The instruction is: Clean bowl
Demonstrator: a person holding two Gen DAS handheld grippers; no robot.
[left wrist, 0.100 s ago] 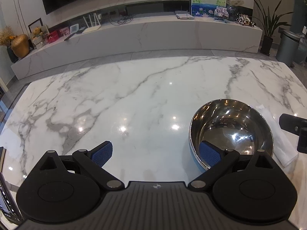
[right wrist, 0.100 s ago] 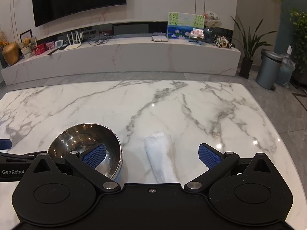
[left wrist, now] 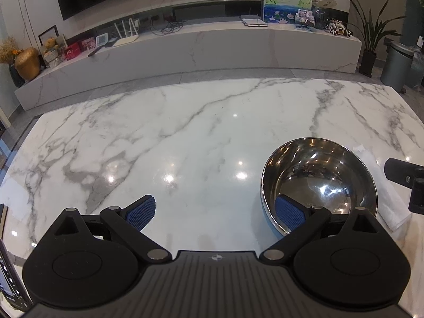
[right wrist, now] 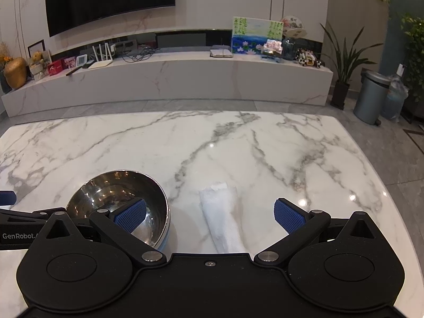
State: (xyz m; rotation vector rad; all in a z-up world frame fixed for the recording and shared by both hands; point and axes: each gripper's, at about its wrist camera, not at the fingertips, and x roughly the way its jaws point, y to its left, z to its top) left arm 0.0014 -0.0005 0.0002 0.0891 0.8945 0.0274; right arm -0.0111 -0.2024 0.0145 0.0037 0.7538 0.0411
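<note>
A shiny steel bowl (left wrist: 318,180) stands upright on the marble table, and the right wrist view has the bowl (right wrist: 116,198) at its lower left. A folded white cloth (right wrist: 222,220) lies flat just right of it; the cloth (left wrist: 384,190) shows beyond the bowl in the left wrist view. My left gripper (left wrist: 214,212) hangs open above the table, its right fingertip (left wrist: 288,212) in front of the bowl's near rim. My right gripper (right wrist: 210,213) is open too, above the cloth, nothing between its pads. Part of the right gripper (left wrist: 405,177) shows at the left view's right edge.
The marble table (right wrist: 238,148) stretches far ahead and to both sides. Beyond it runs a long low marble cabinet (right wrist: 169,82) with ornaments, a painting and a router. A grey bin (right wrist: 371,95) and a potted plant (right wrist: 344,63) stand on the floor at right.
</note>
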